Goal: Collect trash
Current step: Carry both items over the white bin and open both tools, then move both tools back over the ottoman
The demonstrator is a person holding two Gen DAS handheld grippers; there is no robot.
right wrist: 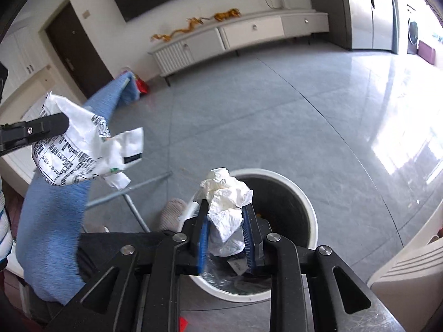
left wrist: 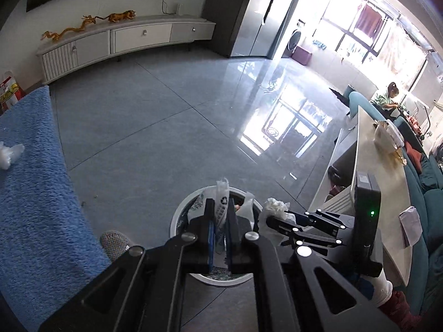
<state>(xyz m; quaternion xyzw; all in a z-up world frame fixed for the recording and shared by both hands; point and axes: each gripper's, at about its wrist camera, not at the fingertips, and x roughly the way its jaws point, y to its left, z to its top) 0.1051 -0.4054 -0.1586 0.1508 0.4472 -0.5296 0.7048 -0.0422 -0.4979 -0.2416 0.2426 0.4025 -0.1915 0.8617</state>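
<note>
One white bin (right wrist: pixel 311 222) with scraps inside, left hand-held gripper (left wrist: pixel 220 221) pinching printed wrapper (left wrist: pixel 222 207), right hand-held gripper (right wrist: pixel 224 222) pinching crumpled tissue (right wrist: pixel 225 196)

strong daylight floods in from the windows (left wrist: pixel 368 27), which are blown out to white and throw hard glare across the glossy floor (left wrist: pixel 277 110), while the fisheye bends the edges and darkens the corners, and a blue cloth (right wrist: pixel 49 235) is smeared.

The grey tiled floor (right wrist: pixel 277 127) carries a round white trash bin (right wrist: pixel 311 215) directly below the gripper tips. A blue shaggy cover (left wrist: pixel 33 193) to their left bears a small white scrap (left wrist: pixel 11 153).
</note>
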